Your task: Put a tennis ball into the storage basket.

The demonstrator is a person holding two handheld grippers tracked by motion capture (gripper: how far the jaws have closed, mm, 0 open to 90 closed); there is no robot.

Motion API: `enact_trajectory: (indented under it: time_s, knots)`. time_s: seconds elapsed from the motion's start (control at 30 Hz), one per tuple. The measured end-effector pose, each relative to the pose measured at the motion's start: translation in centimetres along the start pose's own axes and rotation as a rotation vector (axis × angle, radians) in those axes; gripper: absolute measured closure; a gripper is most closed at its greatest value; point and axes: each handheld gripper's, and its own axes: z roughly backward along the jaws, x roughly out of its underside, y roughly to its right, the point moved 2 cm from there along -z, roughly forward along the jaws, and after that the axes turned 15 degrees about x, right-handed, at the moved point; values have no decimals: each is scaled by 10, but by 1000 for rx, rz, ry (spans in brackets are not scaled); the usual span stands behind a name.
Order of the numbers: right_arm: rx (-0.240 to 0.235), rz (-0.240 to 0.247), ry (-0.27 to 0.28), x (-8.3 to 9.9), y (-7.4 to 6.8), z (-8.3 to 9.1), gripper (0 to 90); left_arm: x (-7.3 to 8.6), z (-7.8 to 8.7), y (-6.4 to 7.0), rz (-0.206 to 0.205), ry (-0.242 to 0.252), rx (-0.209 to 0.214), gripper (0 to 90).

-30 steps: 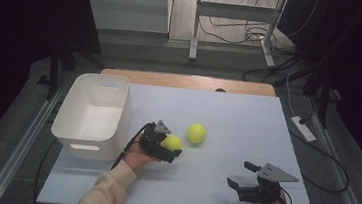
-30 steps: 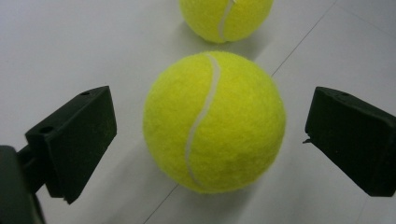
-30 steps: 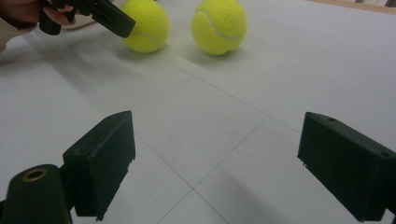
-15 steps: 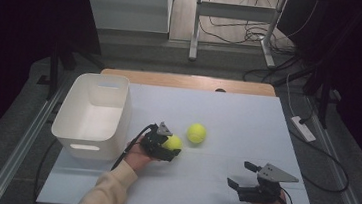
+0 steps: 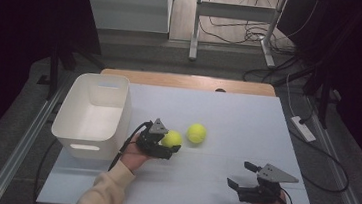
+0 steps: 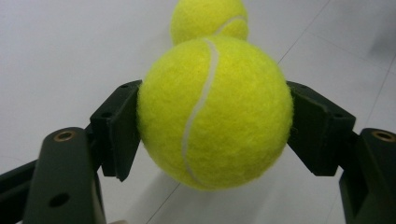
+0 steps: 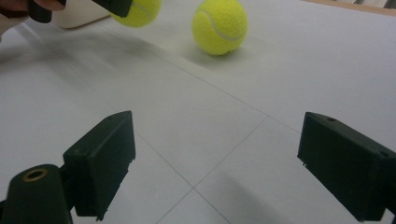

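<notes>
A yellow tennis ball [image 5: 171,138] sits squeezed between the jaws of my left gripper [image 5: 172,142], just right of the white bin. In the left gripper view that ball [image 6: 215,112] is pinched at its sides, a shadow under it. A second tennis ball [image 5: 196,132] rests on the table just beyond it, and shows behind the held ball [image 6: 208,18] in the left gripper view. My right gripper [image 5: 239,173] stands open near the table's front right with nothing between its jaws. Along its jaws [image 7: 217,158] I see the loose ball [image 7: 219,25] and the held ball [image 7: 140,11].
A white plastic bin [image 5: 102,77] stands at the table's left, with nothing visible inside. The pale table top [image 5: 247,118] stretches right and back of the balls. A power strip [image 5: 303,129] and cables lie on the floor beyond the right edge.
</notes>
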Motion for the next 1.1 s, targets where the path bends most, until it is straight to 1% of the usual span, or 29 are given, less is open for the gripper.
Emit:
enact_trajectory:
  time_s: [0.37, 0.7, 0.87, 1.1]
  knots:
    - [0, -3, 5, -1, 0, 1, 114, -4, 6, 6, -23, 16, 10, 270]
    - [3, -5, 6, -1, 0, 1, 114, -9, 18, 11, -46, 57, -5, 270]
    - [3, -5, 7, -1, 0, 2, 114, -10, 24, 13, -51, 71, 3, 270]
    - [4, -7, 9, -1, 1, 1, 114, -13, 31, 15, -61, 89, -3, 270]
